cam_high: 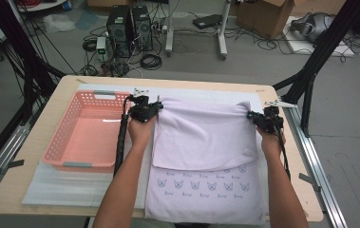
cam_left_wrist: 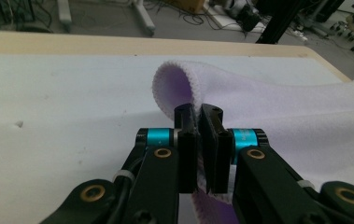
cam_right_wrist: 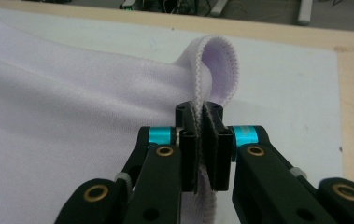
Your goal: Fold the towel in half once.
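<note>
While pinched, towel [cam_left_wrist: 277, 116] corner loops past left gripper [cam_left_wrist: 198, 116] jaws.

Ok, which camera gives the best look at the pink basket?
The high view: the pink basket sits whole on the table's left side, beside the left gripper, with nothing in it. The two gripper views look at the lilac towel pinched in their jaws instead.

Item: the lilac towel [cam_high: 203, 142] you hold, soft fleece with a stitched hem. Its 6 o'clock edge carries rows of small printed motifs. The upper layer is folded over, its two 12 o'clock corners raised and curled, the rest lying flat.
</note>
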A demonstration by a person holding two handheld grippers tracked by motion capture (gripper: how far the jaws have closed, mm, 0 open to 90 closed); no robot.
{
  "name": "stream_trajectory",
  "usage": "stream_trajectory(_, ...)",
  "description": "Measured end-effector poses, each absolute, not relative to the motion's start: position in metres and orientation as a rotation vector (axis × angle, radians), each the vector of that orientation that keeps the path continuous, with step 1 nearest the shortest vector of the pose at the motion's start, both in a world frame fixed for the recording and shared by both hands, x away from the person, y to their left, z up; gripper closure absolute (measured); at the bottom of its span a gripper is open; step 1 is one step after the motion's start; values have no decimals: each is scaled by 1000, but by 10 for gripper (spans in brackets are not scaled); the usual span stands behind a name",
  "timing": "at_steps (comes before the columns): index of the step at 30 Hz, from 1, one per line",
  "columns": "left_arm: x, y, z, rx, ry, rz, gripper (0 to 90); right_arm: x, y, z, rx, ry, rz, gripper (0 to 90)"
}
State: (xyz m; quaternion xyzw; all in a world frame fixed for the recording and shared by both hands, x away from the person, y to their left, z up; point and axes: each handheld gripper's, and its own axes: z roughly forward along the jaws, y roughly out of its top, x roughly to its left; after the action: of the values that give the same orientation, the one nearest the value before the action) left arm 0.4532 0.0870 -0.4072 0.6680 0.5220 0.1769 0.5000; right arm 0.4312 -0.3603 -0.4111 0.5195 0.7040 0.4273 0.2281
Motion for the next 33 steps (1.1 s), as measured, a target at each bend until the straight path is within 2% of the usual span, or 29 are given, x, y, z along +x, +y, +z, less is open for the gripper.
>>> stream_trajectory(3, 455, 86, -406, 1613, 1248, 437, 843, 438, -359, -409, 1427, 1927, 1187, 856)
stream_trajectory(4, 454, 85, -406, 1618, 1243, 432, 825, 440, -358, -409, 1428, 1931, 1175, 849)
stream_trajectory(5, 453, 85, -406, 1628, 1247, 425, 760, 441, -357, -409, 1431, 1935, 1164, 820)
stream_trajectory(6, 451, 84, -406, 1634, 1257, 414, 621, 441, -356, -411, 1441, 1945, 1167, 715)
stream_trajectory(7, 448, 83, -406, 1642, 1250, 399, 545, 441, -355, -413, 1459, 1956, 1164, 596)
stream_trajectory(8, 444, 83, -406, 1649, 1234, 398, 544, 441, -355, -413, 1471, 1962, 1160, 560)
stream_trajectory(10, 436, 81, -406, 1685, 1212, 401, 538, 436, -354, -414, 1453, 1975, 1164, 549)
stream_trajectory(13, 426, 78, -403, 1704, 1182, 392, 502, 426, -352, -414, 1440, 2001, 1156, 552)
stream_trajectory(15, 415, 79, -400, 1666, 1149, 417, 510, 419, -350, -413, 1428, 2019, 1154, 551)
stream_trajectory(18, 406, 78, -399, 1694, 1124, 400, 494, 405, -351, -412, 1408, 2089, 1135, 526)
stream_trajectory(21, 396, 79, -406, 1711, 1099, 375, 494, 389, -352, -410, 1365, 2116, 1131, 546)
stream_trajectory(28, 367, 81, -424, 1763, 1071, 341, 496, 360, -354, -423, 1339, 2220, 1175, 527)
stream_trajectory(31, 354, 82, -431, 1789, 1041, 294, 495, 349, -351, -430, 1310, 2279, 1155, 569)
stream_trajectory(33, 345, 83, -434, 1795, 1018, 292, 480, 340, -349, -436, 1269, 2339, 1149, 683)
